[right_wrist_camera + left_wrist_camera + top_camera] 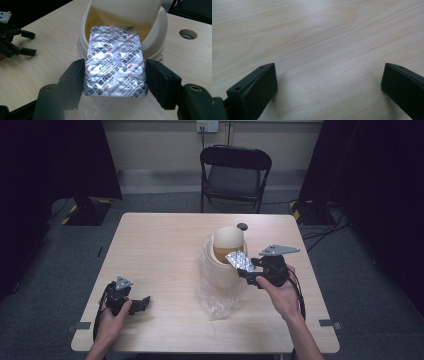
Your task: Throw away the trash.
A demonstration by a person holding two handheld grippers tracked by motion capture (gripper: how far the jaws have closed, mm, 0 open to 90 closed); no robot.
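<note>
Blister pack (pixel 115 61) sits clamped between right fingers (pixel 75 75) (at the bin (pixel 160 32) mouth); left fingers (pixel 259 85) apart.

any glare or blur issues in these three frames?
High view: dim, dark corners, table evenly lit. Right gripper view: foil blister pack glints yet print stays legible; near jaws soft. Left gripper view: soft sheen on the wood, jaws blurred, faint shadows beneath them.

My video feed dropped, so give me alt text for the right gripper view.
The right gripper holds a silver blister pack by its side edges, its far end at the mouth of a cream swing-lid bin lined with a clear bag. The left gripper rests open on the wooden table at far left.
</note>
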